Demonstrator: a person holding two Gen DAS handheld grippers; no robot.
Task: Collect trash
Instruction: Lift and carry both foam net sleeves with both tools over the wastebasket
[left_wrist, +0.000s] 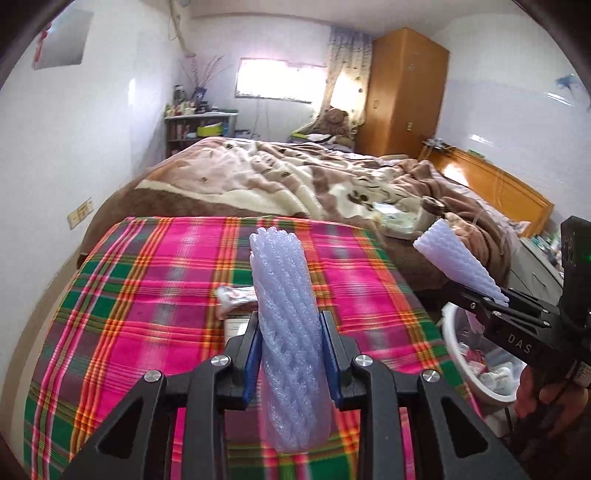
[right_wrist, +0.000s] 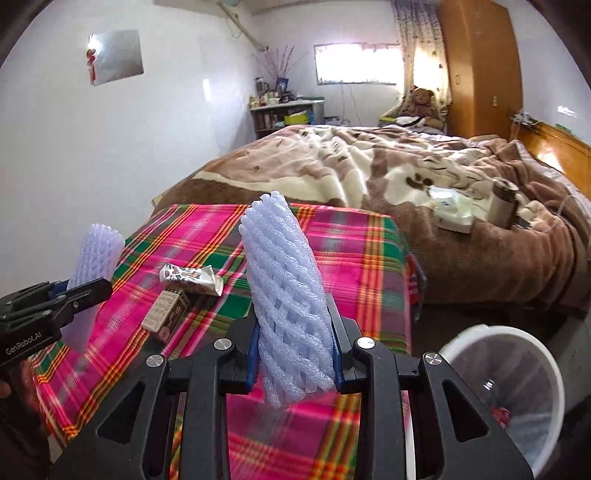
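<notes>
My left gripper (left_wrist: 290, 350) is shut on a pale blue foam net sleeve (left_wrist: 284, 314) and holds it upright above the plaid-covered table (left_wrist: 147, 295). My right gripper (right_wrist: 293, 350) is shut on a second foam net sleeve (right_wrist: 284, 288), also above the table. Each gripper shows in the other's view: the right one (left_wrist: 480, 295) with its sleeve (left_wrist: 454, 262) over the bin, the left one (right_wrist: 74, 295) with its sleeve (right_wrist: 92, 258). A crumpled wrapper (right_wrist: 192, 278) and a small brown box (right_wrist: 166, 314) lie on the table. A white trash bin (right_wrist: 509, 398) stands right of the table.
A bed with a brown and cream blanket (right_wrist: 388, 177) lies behind the table, with a tissue pack (right_wrist: 454, 210) and a cup (right_wrist: 504, 201) on it. A wooden wardrobe (right_wrist: 480, 66) and a shelf (right_wrist: 284, 110) stand at the far wall.
</notes>
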